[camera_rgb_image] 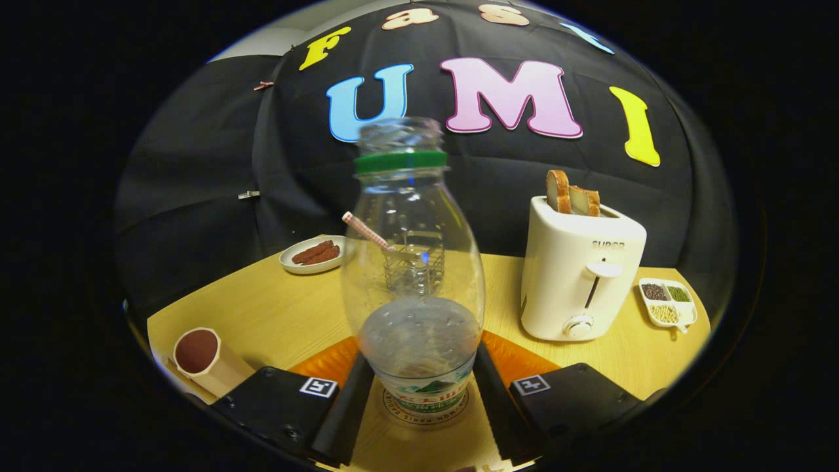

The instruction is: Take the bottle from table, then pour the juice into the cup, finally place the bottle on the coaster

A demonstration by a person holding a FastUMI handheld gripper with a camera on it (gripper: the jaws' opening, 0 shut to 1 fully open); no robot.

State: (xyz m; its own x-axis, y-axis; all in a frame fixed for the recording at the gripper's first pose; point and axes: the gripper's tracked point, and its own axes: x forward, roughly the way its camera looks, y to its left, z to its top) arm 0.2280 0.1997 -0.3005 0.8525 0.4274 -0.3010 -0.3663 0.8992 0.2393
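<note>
Gripper (423,367) closed on the bottle (413,196), one finger pressed to each side of its lower body, bottle upright, uncapped, with only a little liquid left at the bottom. Directly beneath the base, a round printed coaster (426,412), itself lying on an orange mat (328,364) on the wooden table (262,308); hard to say whether base and coaster are already touching or just apart. Pink cup (200,357) near and to the left, well clear of the bottle. Probably the last step, then: setting the bottle down on the coaster. To do it well: keep the bottle vertical, lower straight down with the base centred inside the coaster's rim, and wait for full, flat contact before easing the fingers apart. Open both sides evenly, just enough to free the bottle, so as not to nudge so light a bottle off centre. Then back straight out toward the near side without any sideways sweep. Toaster (580,275) to the right and small plate (314,254) at far left both well away, so no hazard there.
</note>
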